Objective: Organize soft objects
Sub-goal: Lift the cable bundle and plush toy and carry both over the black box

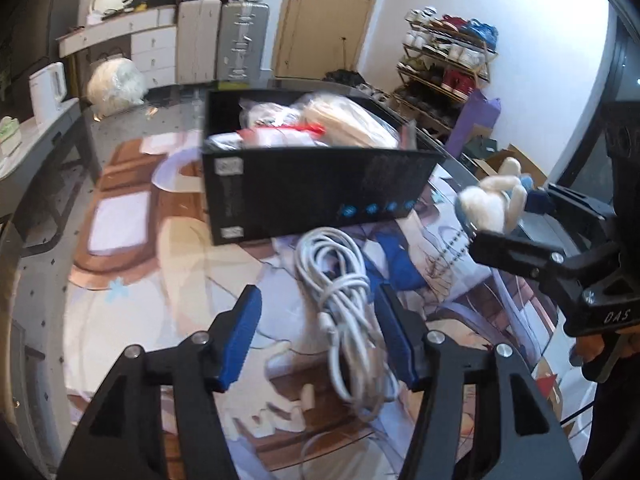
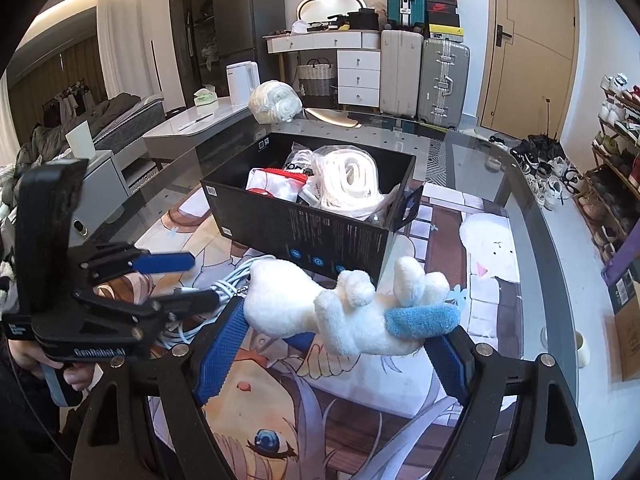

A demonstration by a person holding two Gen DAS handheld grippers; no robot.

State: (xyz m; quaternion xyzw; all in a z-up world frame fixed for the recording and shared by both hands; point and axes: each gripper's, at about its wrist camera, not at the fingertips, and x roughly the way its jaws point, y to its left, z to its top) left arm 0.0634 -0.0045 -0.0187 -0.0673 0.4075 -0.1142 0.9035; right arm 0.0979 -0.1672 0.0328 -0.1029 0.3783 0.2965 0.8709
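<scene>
A black box (image 1: 320, 192) (image 2: 320, 232) with bagged white soft items stands on the printed mat. My right gripper (image 2: 340, 344) is shut on a white plush toy (image 2: 352, 312) with a blue patch, held above the mat near the box's front corner; the toy also shows in the left wrist view (image 1: 492, 200). My left gripper (image 1: 316, 320) is open, its blue pads either side of a coiled white cable (image 1: 344, 312) lying on the mat in front of the box. The cable also shows in the right wrist view (image 2: 224, 284).
The glass table (image 2: 540, 240) carries the printed mat (image 2: 320, 400). A wrapped white bundle (image 2: 275, 102) lies at the far table edge. Suitcases (image 2: 424, 76) and a dresser stand behind; a shoe rack (image 2: 616, 152) is at the right.
</scene>
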